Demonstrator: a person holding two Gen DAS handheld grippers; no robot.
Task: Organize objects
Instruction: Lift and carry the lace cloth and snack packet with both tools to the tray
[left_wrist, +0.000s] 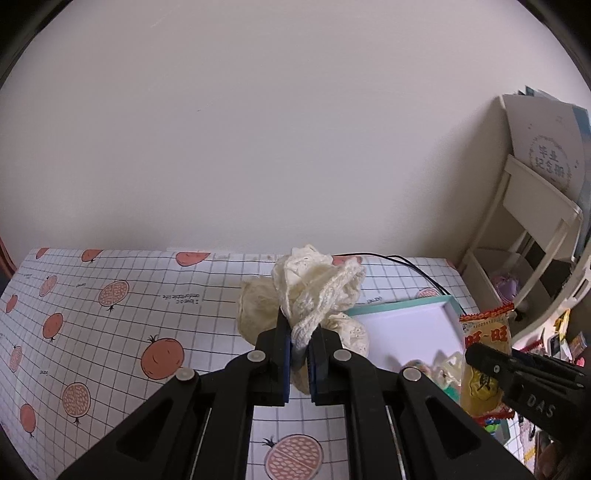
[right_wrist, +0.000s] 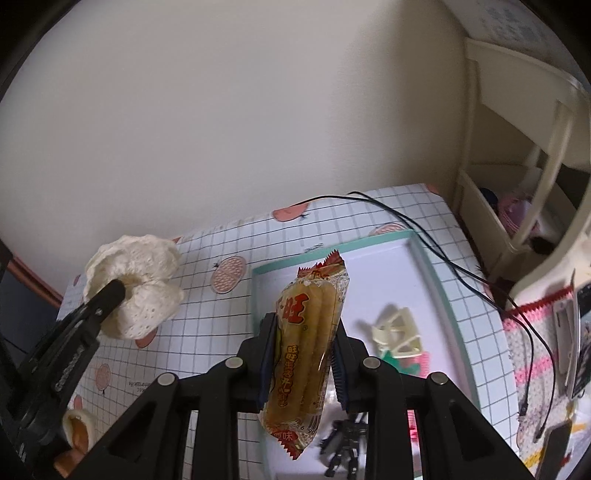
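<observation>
Left wrist view: left tool (left_wrist: 300, 347) is clamping shut on a cream lace cloth (left_wrist: 314, 288), holding it above the table (left_wrist: 110, 314) with its grid-and-fruit cover. Right tool (right_wrist: 303, 354) is gripping a yellow snack packet (right_wrist: 308, 350) upright between its pads, above a white tray with a teal rim (right_wrist: 436, 273). A cream hair clip (right_wrist: 399, 332) is lying in the tray; a black cable (right_wrist: 424, 236) is crossing its far corner. A white shelf unit (left_wrist: 532, 221) is standing at the right.
</observation>
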